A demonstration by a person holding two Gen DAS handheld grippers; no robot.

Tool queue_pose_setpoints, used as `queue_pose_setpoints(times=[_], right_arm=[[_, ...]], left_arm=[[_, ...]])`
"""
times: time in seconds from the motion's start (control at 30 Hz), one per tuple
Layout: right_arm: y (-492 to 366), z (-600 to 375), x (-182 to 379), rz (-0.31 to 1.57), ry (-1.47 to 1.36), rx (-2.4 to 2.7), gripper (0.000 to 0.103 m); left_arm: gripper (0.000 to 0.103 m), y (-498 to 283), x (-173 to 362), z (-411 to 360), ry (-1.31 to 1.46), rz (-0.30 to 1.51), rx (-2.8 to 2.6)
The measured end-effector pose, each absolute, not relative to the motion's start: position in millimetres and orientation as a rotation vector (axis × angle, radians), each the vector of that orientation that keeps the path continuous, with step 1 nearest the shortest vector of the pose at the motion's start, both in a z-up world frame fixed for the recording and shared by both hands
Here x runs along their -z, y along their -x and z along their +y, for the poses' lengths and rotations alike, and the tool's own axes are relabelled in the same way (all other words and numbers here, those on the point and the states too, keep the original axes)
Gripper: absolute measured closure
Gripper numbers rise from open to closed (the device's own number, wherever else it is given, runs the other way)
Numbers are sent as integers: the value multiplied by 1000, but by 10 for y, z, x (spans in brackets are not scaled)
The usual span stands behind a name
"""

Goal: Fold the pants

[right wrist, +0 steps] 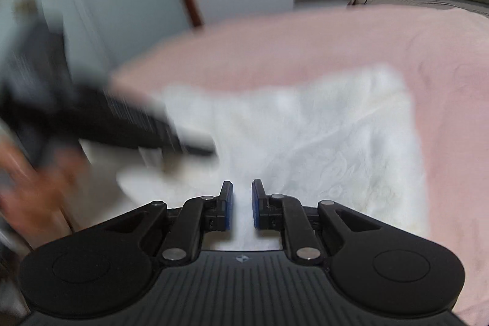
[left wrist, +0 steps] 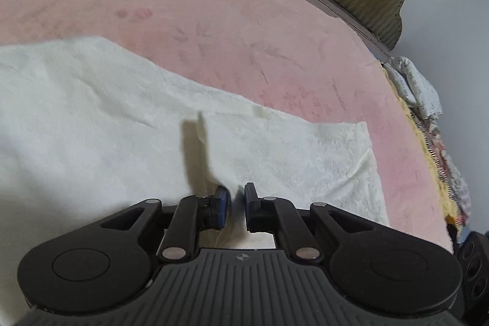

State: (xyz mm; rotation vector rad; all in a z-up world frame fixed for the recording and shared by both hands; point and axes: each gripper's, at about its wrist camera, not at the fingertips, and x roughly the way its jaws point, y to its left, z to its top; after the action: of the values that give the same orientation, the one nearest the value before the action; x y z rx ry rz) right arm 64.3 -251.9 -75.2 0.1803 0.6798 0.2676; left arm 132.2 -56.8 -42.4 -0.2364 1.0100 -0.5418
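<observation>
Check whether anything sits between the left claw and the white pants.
Nothing visible does. The left claw hangs right over the white pants, its pads slightly apart with a raised fold of the cloth between them, on the pink blanket.

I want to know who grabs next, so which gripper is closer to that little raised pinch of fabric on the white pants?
Left. The left gripper sits right at the foot of the raised pinch on the white pants. The right gripper hovers over flatter cloth; no pinch is discernible in its blurred view.
</observation>
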Motion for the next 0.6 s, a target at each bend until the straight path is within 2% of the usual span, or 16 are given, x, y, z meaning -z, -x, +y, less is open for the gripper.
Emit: queue_pose_setpoints(times=[0.1, 0.17, 0.2, 0.23, 0.27, 0.43, 0.6], right_arm=[[-541, -2418, 605, 605, -180, -260, 89], [-553, -2373, 535, 573, -191, -304, 83], [-597, -2351, 553, 598, -174, -318, 72], [-652, -2300, 600, 637, -145, -322, 65], [-692, -2245, 656, 669, -94, -314, 65], [-638, -2078, 487, 580, -60, -288, 64], [-573, -1393, 308, 499, 135, -436, 64]], left_arm=[[84, -1228, 241, -384, 172, 923, 483], [69, -1184, 137, -244, 155, 883, 446], [64, -1158, 89, -150, 160, 861, 430], [54, -1122, 38, -43, 162, 837, 411], [48, -1084, -1, 59, 158, 814, 391], [40, -856, -138, 779, 147, 731, 238], [37, -613, -206, 1713, 316, 726, 101]])
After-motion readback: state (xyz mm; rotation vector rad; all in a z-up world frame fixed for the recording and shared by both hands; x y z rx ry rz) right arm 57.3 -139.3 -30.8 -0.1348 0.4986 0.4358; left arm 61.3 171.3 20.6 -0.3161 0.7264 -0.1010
